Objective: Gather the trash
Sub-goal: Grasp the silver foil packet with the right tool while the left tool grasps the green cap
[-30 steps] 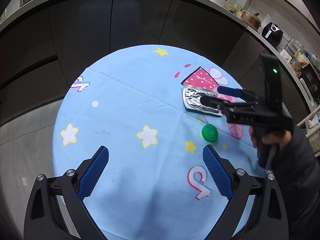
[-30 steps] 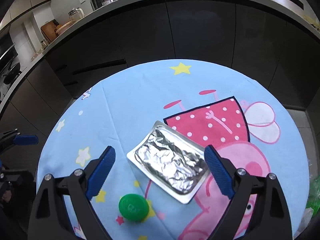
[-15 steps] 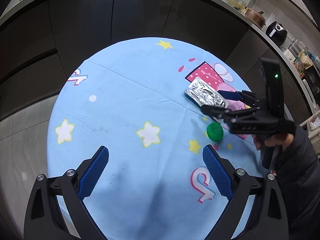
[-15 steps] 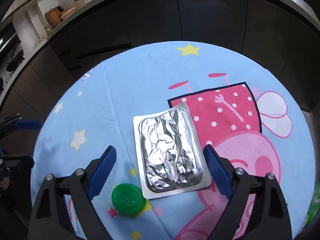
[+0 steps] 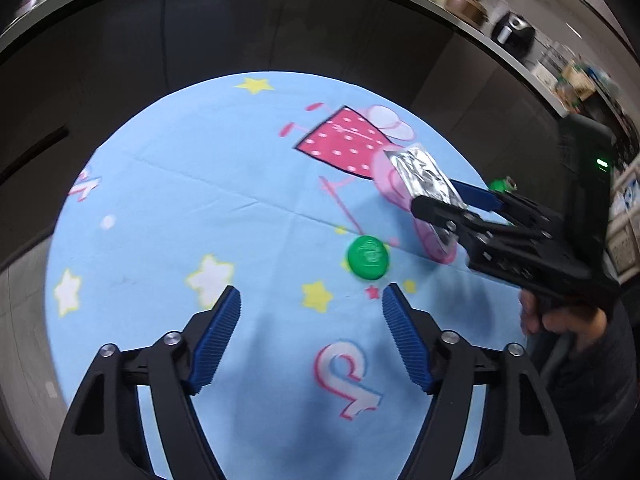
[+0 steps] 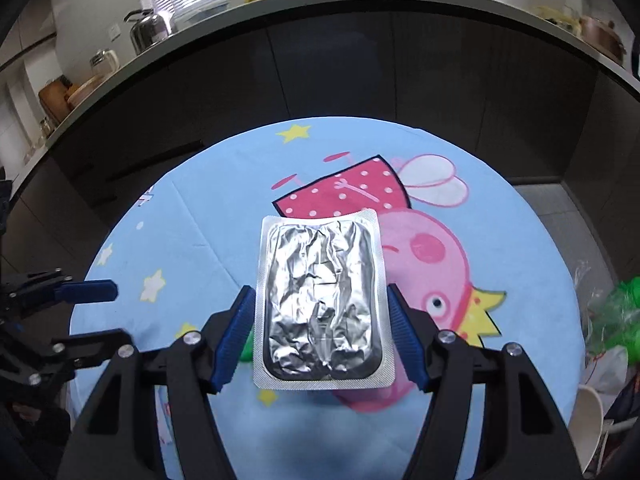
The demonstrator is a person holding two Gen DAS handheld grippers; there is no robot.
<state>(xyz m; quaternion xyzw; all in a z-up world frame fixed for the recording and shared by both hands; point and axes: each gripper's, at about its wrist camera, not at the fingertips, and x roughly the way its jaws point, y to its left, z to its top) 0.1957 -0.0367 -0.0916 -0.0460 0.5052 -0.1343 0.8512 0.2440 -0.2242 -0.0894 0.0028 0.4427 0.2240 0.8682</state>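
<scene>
A silver foil blister pack point(image 6: 322, 300) is clamped by its two long edges between the fingers of my right gripper point(image 6: 320, 334) and held above the round table. It also shows in the left wrist view point(image 5: 426, 178), lifted in the right gripper point(image 5: 452, 204). A green bottle cap point(image 5: 367, 257) lies on the blue cartoon tablecloth point(image 5: 200, 184), just ahead of my left gripper point(image 5: 311, 320), which is open and empty. In the right wrist view only a sliver of the cap point(image 6: 246, 346) shows beside the left finger.
A bag of trash with green plastic point(image 6: 616, 312) and a white paper cup point(image 6: 588, 420) sit off the table's right edge. Dark cabinets and a cluttered counter point(image 6: 320, 8) curve behind the table. The left gripper shows at the left of the right wrist view point(image 6: 60, 300).
My right gripper has shut on the foil pack and lifted it off the cloth, toward the right. My left gripper has moved forward and right, closer to the green cap.
</scene>
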